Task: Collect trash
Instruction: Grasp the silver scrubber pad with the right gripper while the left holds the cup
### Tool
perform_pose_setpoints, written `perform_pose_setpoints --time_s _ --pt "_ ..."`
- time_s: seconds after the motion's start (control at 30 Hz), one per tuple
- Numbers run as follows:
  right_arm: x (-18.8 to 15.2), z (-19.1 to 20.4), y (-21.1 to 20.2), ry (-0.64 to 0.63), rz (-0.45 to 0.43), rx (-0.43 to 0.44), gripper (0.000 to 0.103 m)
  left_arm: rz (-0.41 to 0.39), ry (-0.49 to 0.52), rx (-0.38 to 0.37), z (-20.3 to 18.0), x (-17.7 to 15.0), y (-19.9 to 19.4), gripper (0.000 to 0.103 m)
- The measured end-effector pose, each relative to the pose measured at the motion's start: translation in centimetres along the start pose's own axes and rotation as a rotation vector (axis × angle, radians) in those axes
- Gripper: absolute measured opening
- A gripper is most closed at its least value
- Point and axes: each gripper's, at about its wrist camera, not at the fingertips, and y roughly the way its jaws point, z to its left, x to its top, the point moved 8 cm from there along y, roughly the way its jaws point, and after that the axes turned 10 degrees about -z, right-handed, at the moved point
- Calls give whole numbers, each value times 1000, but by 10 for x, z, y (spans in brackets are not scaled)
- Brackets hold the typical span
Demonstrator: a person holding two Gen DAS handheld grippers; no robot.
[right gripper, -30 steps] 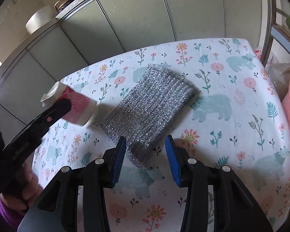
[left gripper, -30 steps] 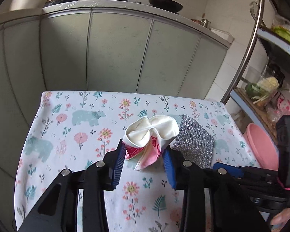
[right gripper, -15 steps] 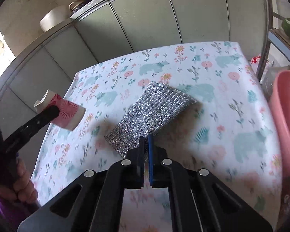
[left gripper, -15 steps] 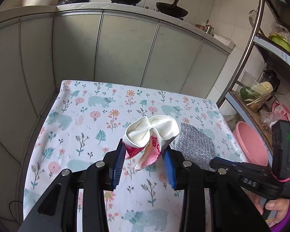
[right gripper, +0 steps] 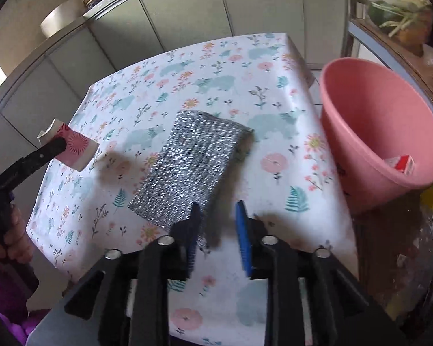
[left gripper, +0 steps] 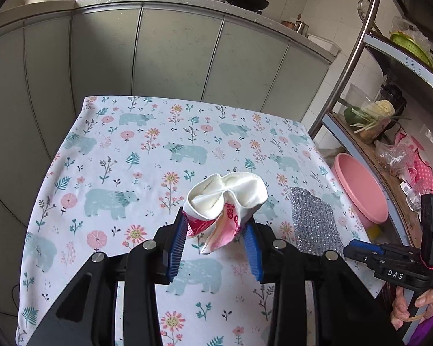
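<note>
— Kitchen, grey cabinets (left gripper: pixel 173 52) at the far side, flowered tablecloth (left gripper: pixel 106 173) in front. Left gripper (left gripper: pixel 216 222)?
— Clamped on a crushed pink-and-white carton (left gripper: pixel 225 201), fingers roughly half apart, pads pressing its two sides. Held up clear of the tablecloth, toward the table's left edge.
— Right gripper (right gripper: pixel 218 209)?
— Just been opening; fingers now roughly half apart, gripping nothing. Only tablecloth between them, with the near corner of a silver scouring pad (right gripper: pixel 193 161) at the left finger; touching or not, cannot tell through the blur.
— Pad itself?
— Flat on the table, middle to right.
— Anything for the trash?
— Pink basin (right gripper: pixel 375 132) just off the table's right edge, small red-and-white box (right gripper: pixel 401 164) lying inside.
</note>
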Motion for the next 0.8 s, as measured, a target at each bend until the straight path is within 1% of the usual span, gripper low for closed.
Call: perform_pose_setpoints --time_s 0.03,0.2,0.3,0.47,0.6,0.7,0.8 --pt "1 -3 -3 4 -5 -8 37 2 1 -6 -2 -1 0 37" --pt "8 -2 -8 9 -37 0 38 9 24 -21 -14 -4 -1 37" --pt "11 10 -2 -13 -38 8 38 14 31 -24 -18 -6 -2 37" --pt "9 15 9 -47 -24 -18 38 23 29 -22 -18 -7 -2 37" --pt "10 19 20 -53 -17 -19 38 39 33 -15 -20 -11 3 37" --pt "7 21 27 -57 -10 -11 38 53 32 11 -20 -14 7 37" --pt "9 25 29 -93 -29 -25 38 58 27 26 -19 -15 9 37"
